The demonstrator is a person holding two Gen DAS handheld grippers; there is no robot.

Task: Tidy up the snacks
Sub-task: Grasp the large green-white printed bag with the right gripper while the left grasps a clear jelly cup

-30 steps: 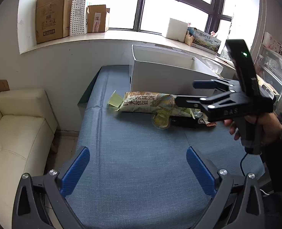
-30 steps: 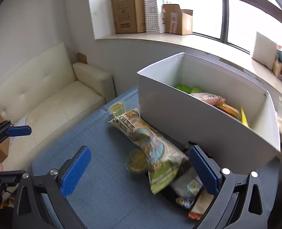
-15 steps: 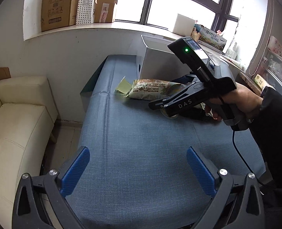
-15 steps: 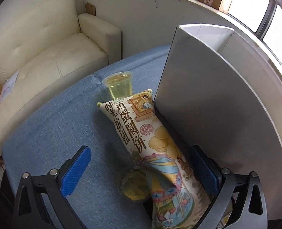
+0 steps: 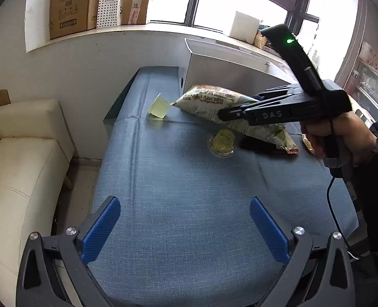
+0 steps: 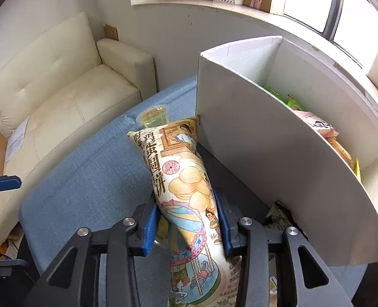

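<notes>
My right gripper (image 6: 187, 220) is shut on a long printed biscuit bag (image 6: 181, 176) lying beside the white box (image 6: 260, 153). In the left wrist view the right gripper (image 5: 230, 113) clamps the bag (image 5: 209, 101) near its middle. A yellow jelly cup (image 5: 159, 108) lies at the bag's far end, also in the right wrist view (image 6: 154, 116). Another jelly cup (image 5: 221, 144) sits under the bag. The white box (image 5: 227, 73) holds several snack packs (image 6: 314, 125). My left gripper (image 5: 186, 227) is open and empty over the blue table (image 5: 178, 192).
A cream sofa (image 5: 17, 158) stands left of the table. Cardboard boxes (image 5: 71, 5) sit on the window sill. More small snack packs (image 5: 306, 143) and a dark item (image 5: 258, 144) lie near the box on the right. The table's left edge drops to the floor.
My right gripper moved down onto the biscuit bag and shut on it. The bag's far end has lifted slightly. My left gripper stayed open and shifted view a little.
</notes>
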